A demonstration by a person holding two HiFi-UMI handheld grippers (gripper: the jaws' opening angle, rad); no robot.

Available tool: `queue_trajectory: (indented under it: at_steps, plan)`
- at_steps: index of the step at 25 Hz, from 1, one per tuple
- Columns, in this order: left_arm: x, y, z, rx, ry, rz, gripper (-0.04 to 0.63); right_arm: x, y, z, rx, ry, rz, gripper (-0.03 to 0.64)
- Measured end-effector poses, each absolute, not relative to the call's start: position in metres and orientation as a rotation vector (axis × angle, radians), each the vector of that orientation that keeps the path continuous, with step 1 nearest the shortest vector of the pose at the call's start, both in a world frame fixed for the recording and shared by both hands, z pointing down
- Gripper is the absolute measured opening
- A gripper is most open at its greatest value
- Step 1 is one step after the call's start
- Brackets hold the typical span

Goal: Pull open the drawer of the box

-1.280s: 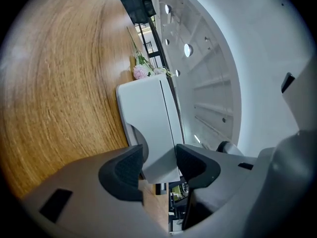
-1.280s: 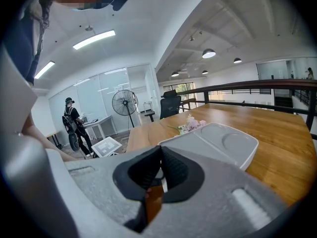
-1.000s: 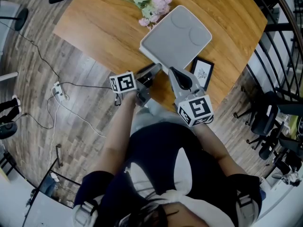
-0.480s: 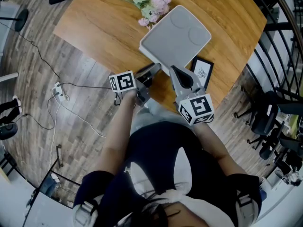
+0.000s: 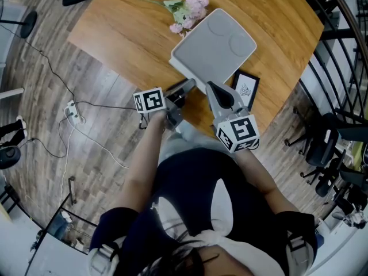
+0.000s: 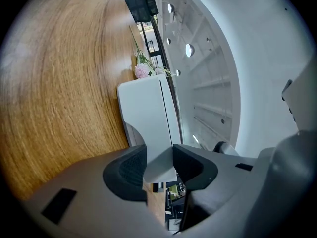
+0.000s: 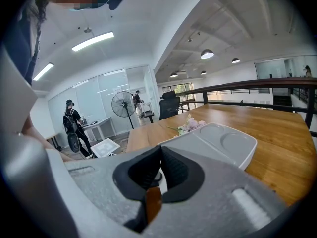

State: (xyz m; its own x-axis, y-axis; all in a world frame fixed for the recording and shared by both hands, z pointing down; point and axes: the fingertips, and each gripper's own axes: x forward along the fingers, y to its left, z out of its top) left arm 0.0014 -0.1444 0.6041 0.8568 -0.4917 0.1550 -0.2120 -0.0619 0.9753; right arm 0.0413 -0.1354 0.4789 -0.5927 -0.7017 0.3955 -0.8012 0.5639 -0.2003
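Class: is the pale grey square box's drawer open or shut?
Shut, it seems: the pale grey square box shows no drawer jutting out in the head view.

My left gripper (image 5: 184,87) lies nearly level and rolled on its side. Its jaws are part-way apart, and both pads press on a corner of the box (image 6: 148,108). My right gripper (image 5: 210,86) tilts down just beside it, jaws closed tip to tip. My left forearm (image 5: 146,160) is bare and reaches forward from my chest.

Box (image 5: 214,45) — matt smooth plastic; table (image 5: 132,27) — grained wood.
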Motion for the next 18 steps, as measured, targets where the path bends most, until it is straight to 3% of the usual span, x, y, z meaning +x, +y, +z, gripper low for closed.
queue_trajectory:
  at_steps: [18]
  plan:
    - [-0.0049, -0.1343, 0.6046, 1.63, -0.568, -0.237, 0.176, 0.0387, -0.132, 0.4792, 1.221, -2.54, 0.532, -0.002]
